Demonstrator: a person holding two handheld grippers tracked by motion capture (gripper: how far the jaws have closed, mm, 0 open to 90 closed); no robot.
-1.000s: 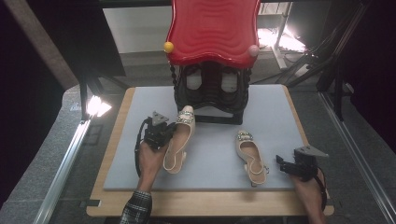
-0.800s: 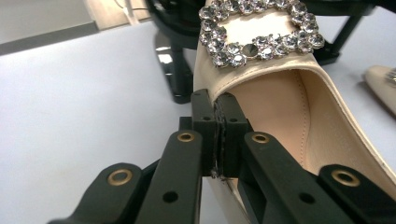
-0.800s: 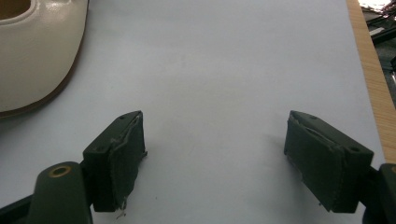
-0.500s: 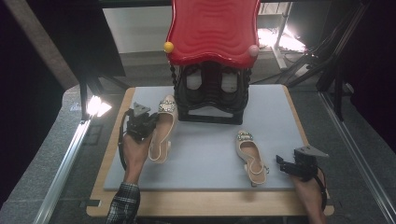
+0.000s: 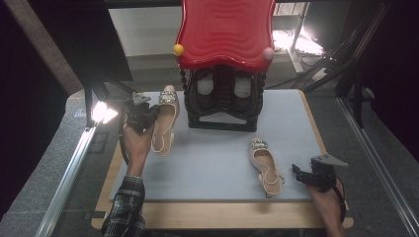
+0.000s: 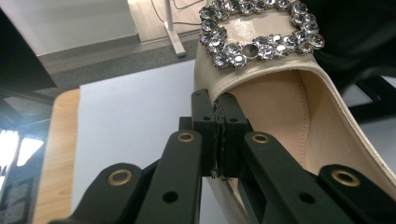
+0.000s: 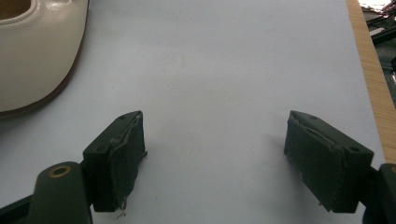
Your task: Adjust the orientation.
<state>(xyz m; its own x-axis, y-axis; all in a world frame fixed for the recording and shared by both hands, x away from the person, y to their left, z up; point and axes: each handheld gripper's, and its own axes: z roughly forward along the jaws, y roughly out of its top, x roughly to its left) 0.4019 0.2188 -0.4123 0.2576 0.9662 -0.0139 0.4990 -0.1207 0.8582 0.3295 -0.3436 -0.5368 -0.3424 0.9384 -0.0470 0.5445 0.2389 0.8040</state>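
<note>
Fingers of the left gripper [image 6: 219, 135] are pinching the side edge of a cream shoe [image 6: 285, 107]; the right gripper [image 7: 215, 163] is hovering wide open over the grey mat [image 7: 224, 60]

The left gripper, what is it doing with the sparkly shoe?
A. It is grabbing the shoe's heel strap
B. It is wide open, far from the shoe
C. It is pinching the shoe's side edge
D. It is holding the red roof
C: in the left gripper view the left gripper has its jaws closed tight on the side rim of the sparkly shoe, just behind the crystal buckle.
</note>
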